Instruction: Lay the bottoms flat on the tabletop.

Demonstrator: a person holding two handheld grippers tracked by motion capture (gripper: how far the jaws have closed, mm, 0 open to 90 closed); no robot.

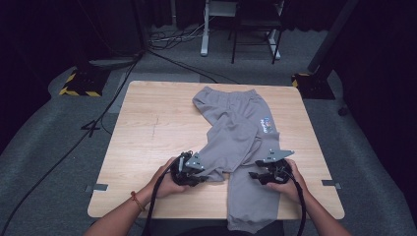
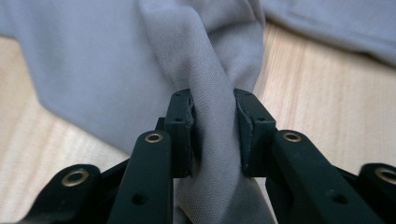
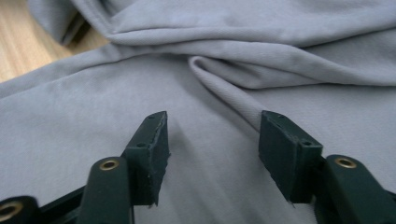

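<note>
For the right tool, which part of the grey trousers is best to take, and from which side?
Probably the raised fold in the grey trousers, just ahead of the right tool. Its jaws stand open over flat cloth, which offers no edge; the ridge stands up, so come from above, one jaw on each side.

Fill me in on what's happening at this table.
A person sits at a wooden table with a two-jaw gripper in each hand, working on grey sweatpants spread across it. One leg is folded over toward the left; the other hangs off the near edge. The left gripper is clamped on a bunched fold of the fabric at the folded leg's end. The right gripper stands with its jaws open over the cloth, a small ridge of fabric between them, not yet pinched.
</note>
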